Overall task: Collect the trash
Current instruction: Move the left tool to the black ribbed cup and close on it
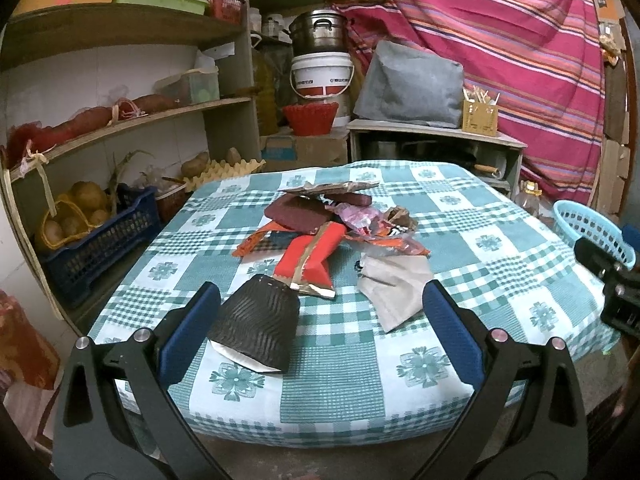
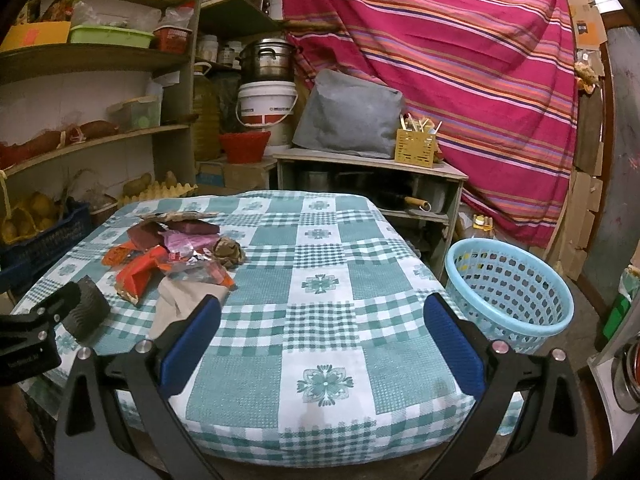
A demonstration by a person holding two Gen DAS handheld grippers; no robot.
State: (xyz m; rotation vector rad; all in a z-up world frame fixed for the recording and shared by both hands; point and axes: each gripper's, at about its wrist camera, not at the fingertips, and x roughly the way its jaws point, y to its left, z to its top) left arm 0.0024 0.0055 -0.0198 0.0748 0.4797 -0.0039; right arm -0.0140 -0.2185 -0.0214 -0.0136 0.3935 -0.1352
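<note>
L gripper (image 1: 320, 320): fingers wide, hovering over flattened black ribbed paper cup (image 1: 256, 324) at near edge of trash pile of red, maroon and foil wrappers (image 1: 320, 232) on teal-checked tablecloth (image 1: 500, 248). R gripper (image 2: 322, 332): fingers wide, nothing between. Light-blue perforated plastic basket (image 2: 510, 296) beside table, right.

Lighting: dim, even indoor light, greenish cast; soft shadows only. Focus: sharp centrally, mild softness and noise on shelves (image 1: 120, 32). Distortion: strong fisheye bowing; black vignette at all corners.
</note>
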